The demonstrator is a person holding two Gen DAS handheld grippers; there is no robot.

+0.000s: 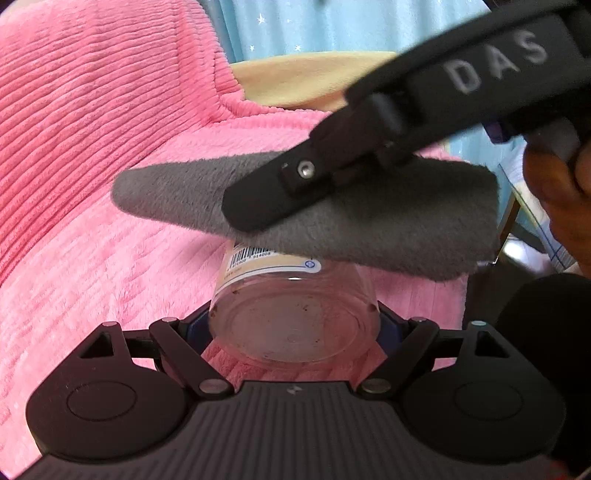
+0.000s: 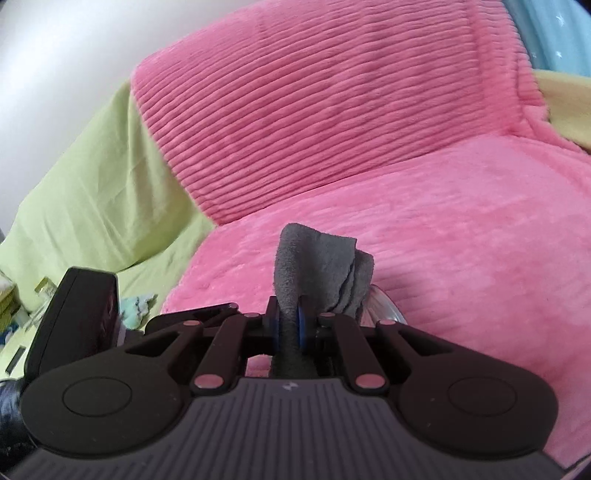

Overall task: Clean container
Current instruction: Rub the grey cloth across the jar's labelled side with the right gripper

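My left gripper [image 1: 294, 325] is shut on a clear plastic jar [image 1: 295, 314] with a barcode label; its dirty base faces the camera. My right gripper [image 2: 290, 325] is shut on a folded grey cloth [image 2: 317, 266]. In the left wrist view the right gripper [image 1: 258, 206] comes in from the upper right and holds the grey cloth [image 1: 369, 221] over the far end of the jar. In the right wrist view the jar's rim [image 2: 382, 302] peeks out just right of the cloth.
A pink ribbed blanket [image 2: 369, 129] covers the sofa seat and back behind both grippers. A light green sheet [image 2: 92, 203] lies to the left, with small items [image 2: 138, 302] on it. A yellow cushion [image 1: 303, 81] and a blue starred curtain [image 1: 332, 26] stand behind.
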